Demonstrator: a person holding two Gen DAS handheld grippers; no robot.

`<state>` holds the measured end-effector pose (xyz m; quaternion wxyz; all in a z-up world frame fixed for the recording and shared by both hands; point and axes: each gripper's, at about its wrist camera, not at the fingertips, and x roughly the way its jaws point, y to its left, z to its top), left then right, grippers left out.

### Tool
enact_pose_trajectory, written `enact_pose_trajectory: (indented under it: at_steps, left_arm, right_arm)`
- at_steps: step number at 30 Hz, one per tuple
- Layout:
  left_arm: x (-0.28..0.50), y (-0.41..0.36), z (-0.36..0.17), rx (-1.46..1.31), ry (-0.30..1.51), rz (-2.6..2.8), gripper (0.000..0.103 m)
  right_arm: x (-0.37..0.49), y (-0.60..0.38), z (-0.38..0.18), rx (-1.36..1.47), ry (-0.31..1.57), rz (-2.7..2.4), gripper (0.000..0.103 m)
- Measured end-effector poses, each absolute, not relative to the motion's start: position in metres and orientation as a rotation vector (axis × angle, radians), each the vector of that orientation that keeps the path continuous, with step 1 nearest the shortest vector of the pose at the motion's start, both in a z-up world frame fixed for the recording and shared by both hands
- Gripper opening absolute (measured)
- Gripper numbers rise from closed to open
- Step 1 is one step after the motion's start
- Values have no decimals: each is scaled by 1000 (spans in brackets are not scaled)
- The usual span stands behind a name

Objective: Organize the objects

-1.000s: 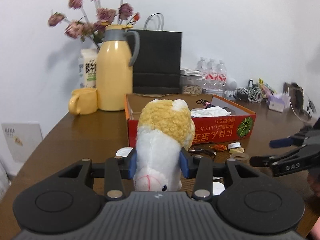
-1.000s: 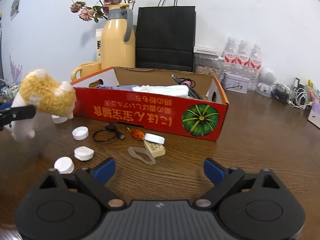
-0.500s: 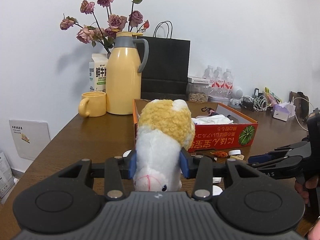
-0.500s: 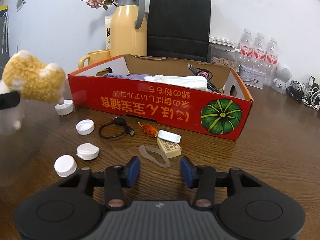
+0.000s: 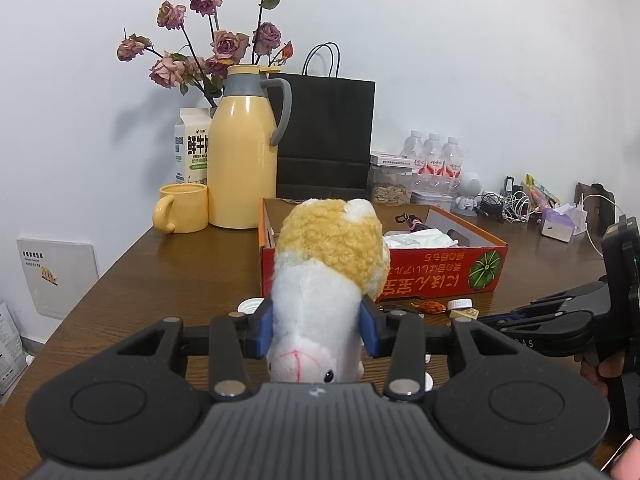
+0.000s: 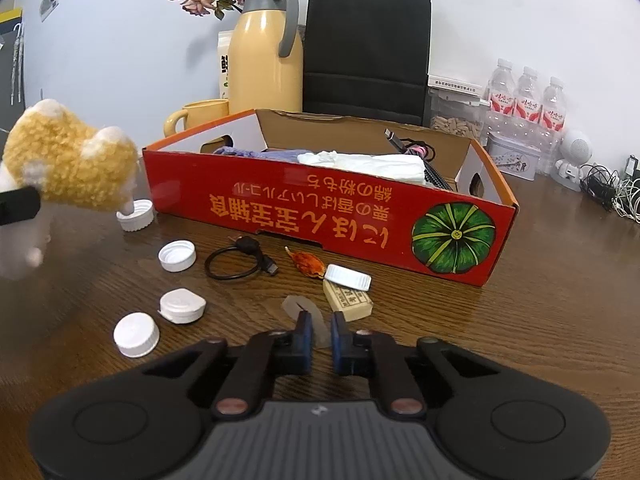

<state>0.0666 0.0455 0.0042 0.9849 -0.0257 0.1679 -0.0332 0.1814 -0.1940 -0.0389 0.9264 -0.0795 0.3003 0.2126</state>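
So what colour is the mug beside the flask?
Yellow mug, matching the yellow flask; clearest in the left wrist view.

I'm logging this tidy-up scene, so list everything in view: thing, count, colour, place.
plush toy: 1, white and tan, held above table
box: 1, red, table centre, holding cloths and cables
bottle caps: 5, white, before box
cable loop: 1, black, before box
small block: 1, tan, before box
flask: 1, yellow, behind box
mug: 1, yellow, beside flask
paper bag: 1, black, against wall
water bottles: 3, clear, back right
left hand-held gripper: clamping plush toy
right hand-held gripper: shut, above table
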Motion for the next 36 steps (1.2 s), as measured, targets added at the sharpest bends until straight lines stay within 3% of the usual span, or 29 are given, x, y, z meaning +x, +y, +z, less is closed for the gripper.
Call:
enact_pose_trajectory:
  at_steps: [18,36]
  left_arm:
    - [78,36,19,-42,295,-73,42]
    - [155,10,51,-75,239,-52,42]
  right_arm:
    - [164,-201,-7,-148,472,461,3]
    - [216,-179,50,-68,309,458,3]
